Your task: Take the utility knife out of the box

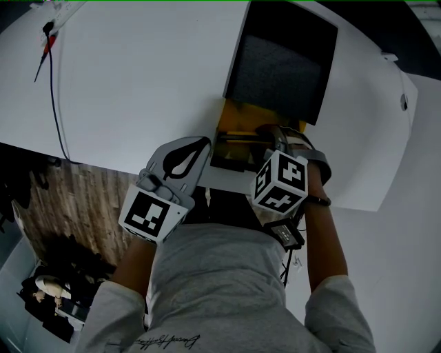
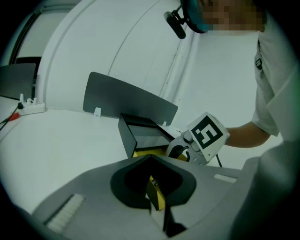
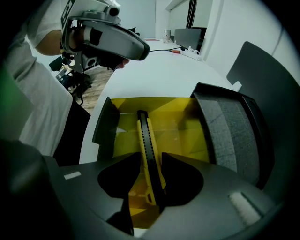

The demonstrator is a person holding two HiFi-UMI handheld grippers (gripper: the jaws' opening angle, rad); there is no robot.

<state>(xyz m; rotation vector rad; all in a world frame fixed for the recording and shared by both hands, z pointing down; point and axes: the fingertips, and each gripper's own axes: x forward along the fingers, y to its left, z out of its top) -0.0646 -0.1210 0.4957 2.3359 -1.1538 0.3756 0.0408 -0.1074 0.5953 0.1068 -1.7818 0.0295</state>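
Note:
A black box (image 1: 234, 114) with a yellow inside stands open at the white table's near edge, its foam-lined lid (image 1: 279, 69) tipped back. The yellow and black utility knife (image 3: 146, 140) lies lengthwise on the box floor (image 3: 187, 126). My right gripper (image 3: 150, 157) points steeply down into the box. It is open, and the knife's near end runs through the gap between its jaws. My left gripper (image 1: 205, 143) hovers just left of the box with its tips together. A yellow and black sliver (image 2: 154, 194) shows in its hollow; I cannot tell what it is.
A white power strip (image 1: 58, 14) with a dark cable (image 1: 55, 103) lies at the table's far left. A grey upright panel (image 2: 126, 101) stands behind the box. The table edge (image 1: 103, 165) runs close under both grippers, with wooden floor below.

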